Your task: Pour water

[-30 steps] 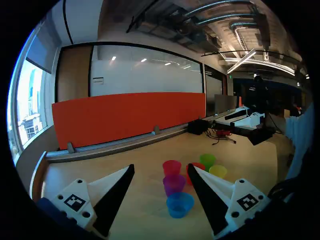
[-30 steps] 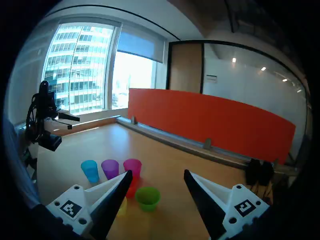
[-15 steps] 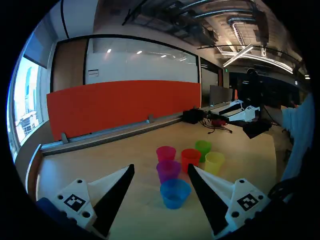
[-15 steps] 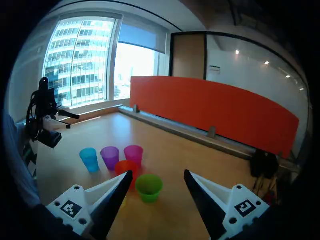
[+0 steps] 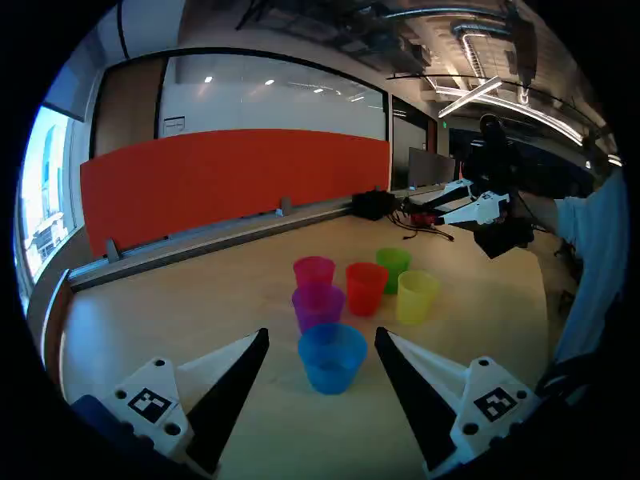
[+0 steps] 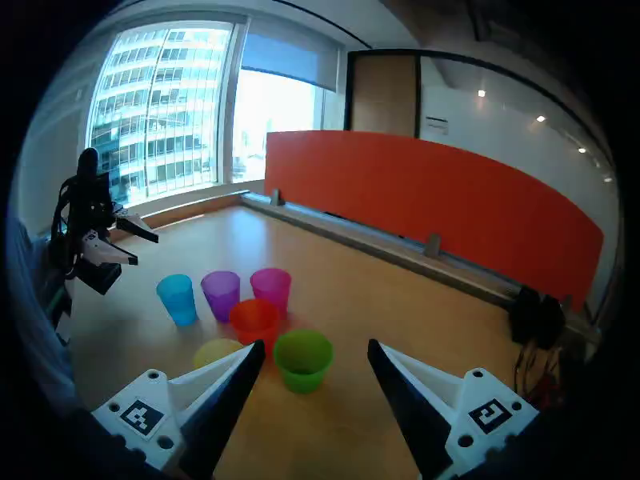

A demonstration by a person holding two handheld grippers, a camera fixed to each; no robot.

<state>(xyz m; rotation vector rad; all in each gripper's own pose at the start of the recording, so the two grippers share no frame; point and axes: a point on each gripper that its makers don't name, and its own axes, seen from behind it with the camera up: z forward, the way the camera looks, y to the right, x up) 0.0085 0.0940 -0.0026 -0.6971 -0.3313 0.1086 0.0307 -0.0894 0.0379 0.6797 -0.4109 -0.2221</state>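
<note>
Cups [image 5: 366, 288] closer, bare desk [image 5: 200, 296] on every side

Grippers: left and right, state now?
Left gripper: open, holding nothing; blue cup ahead.
Right gripper: open, holding nothing; green cup ahead.

The left gripper [image 5: 320, 332] points forward, its fingers [image 5: 228, 384] spread wide apart, and the right gripper [image 6: 314, 344] is held the same way. In the left gripper view the right gripper sits far off at 2 o'clock, fingers parted, with a pale sleeve [image 5: 596, 256] at 3 o'clock.
</note>
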